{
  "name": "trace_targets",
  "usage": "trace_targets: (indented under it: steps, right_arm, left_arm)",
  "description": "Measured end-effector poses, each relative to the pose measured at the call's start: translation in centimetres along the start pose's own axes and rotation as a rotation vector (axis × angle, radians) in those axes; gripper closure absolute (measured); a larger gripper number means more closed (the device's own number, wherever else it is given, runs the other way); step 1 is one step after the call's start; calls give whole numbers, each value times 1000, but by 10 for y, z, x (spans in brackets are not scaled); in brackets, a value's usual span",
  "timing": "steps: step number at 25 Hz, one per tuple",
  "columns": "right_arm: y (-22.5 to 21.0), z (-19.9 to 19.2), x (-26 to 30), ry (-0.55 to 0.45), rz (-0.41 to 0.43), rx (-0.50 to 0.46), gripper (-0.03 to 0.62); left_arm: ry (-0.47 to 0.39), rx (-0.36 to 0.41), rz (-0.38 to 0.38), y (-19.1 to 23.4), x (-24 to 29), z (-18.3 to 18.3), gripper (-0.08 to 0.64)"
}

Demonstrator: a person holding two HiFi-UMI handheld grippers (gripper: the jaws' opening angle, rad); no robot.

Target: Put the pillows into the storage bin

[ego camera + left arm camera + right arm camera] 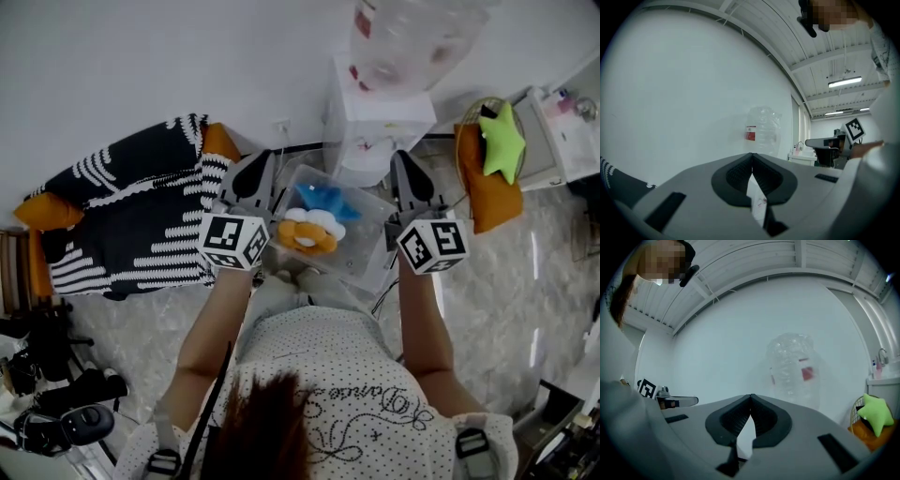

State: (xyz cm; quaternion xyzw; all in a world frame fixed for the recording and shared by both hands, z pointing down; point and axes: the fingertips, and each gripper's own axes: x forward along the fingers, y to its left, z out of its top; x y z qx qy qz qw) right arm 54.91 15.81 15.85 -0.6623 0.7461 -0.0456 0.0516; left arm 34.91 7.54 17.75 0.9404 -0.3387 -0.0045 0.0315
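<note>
Left gripper (263, 157), right gripper (402, 156) flanking bin (372, 234)

The clear rectangular storage bin (373, 246) is smooth, glossy plastic. The orange-and-white pillow (306, 233) and blue pillow (324, 199) look plush. The black-and-white striped cloth (131, 220) looks coarsely knitted; the marbled floor (511, 281) shines.

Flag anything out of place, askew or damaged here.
Nothing looks spilled or damaged. The green star pillow and the orange cushion it rests on sit at the right, outside the storage bin, which holds a blue plush and an orange plush.
</note>
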Motion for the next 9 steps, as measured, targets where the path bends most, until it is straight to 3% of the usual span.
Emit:
trace_targets:
  steps: [9]
  right_arm:
    - [-9, -3, 1, 1, 15, -9, 581]
  left_arm:
    - [-2, 12, -31, -10, 9, -2, 557]
